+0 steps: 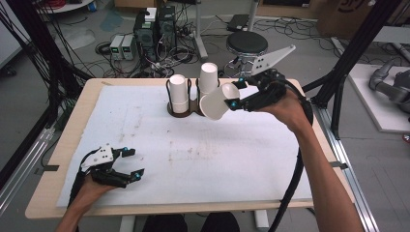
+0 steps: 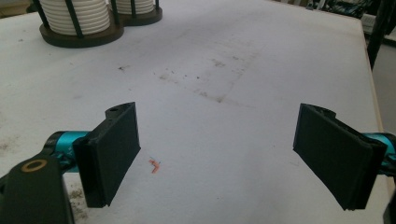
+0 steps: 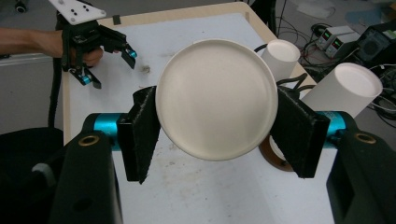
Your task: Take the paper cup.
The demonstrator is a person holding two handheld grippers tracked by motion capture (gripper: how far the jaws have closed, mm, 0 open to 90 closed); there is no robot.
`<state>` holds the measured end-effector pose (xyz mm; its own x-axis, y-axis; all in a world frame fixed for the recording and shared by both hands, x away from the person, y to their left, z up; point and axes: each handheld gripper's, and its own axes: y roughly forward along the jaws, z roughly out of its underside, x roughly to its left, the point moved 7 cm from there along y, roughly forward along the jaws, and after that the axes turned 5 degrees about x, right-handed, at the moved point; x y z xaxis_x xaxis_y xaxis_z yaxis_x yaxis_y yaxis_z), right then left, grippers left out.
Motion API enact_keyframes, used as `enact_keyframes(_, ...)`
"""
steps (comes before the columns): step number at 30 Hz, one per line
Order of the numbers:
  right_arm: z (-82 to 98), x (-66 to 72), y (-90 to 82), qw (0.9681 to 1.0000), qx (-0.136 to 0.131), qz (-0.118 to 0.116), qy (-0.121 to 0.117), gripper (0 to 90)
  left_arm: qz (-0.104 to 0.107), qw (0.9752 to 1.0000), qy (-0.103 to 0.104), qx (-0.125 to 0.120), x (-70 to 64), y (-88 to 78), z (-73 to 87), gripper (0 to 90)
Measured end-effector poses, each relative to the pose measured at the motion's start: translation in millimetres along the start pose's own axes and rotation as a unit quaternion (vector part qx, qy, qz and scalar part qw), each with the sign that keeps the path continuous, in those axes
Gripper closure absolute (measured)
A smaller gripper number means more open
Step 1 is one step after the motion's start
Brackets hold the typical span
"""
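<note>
the right tongs (image 1: pixel 231 96) are closed on a white paper cup (image 1: pixel 216 102), one black pad pressed on each side of its wall, so the cup sits squarely between them and lies on its side in the air above the far part of the table (image 1: pixel 67 121). in the right gripper view the cup (image 3: pixel 217 99) shows its round bottom, with the right tongs (image 3: pixel 218 128) clamping it left and right. it hangs just beside the dark cup holder (image 1: pixel 170 108), close to the two stacks of upside-down white cups (image 1: pixel 178 93) standing in its rings. the left tongs (image 1: pixel 131 163) rest low over the near left of the white table cover, well apart from the cup, jaws spread wide with nothing between them; the left gripper view has bare cover between the pads of the left tongs (image 2: pixel 217 158).
</note>
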<state>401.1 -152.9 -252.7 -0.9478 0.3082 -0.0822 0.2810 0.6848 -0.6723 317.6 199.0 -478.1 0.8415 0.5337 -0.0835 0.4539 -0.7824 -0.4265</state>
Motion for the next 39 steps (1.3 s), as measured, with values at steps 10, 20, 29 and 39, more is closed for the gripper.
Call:
enact_keyframes(10,22.8,21.2,11.4,0.9994,-0.03,-0.013,0.005,37.0,0.0,1.0,-0.002,0.0,0.5,0.0,0.0,14.4)
enact_keyframes(20,38.4,39.0,24.6,0.9975,-0.066,-0.022,0.011,37.0,0.002,1.0,-0.005,-0.002,0.8,-0.2,-0.1,14.4)
enact_keyframes(29,58.7,50.9,38.9,0.9951,-0.092,-0.026,0.025,37.0,0.003,1.0,-0.006,-0.002,0.8,0.0,-0.2,14.4)
enact_keyframes(39,73.2,60.9,52.5,0.9919,-0.12,-0.031,0.029,37.0,0.002,1.0,-0.005,-0.001,0.8,-0.1,0.0,14.4)
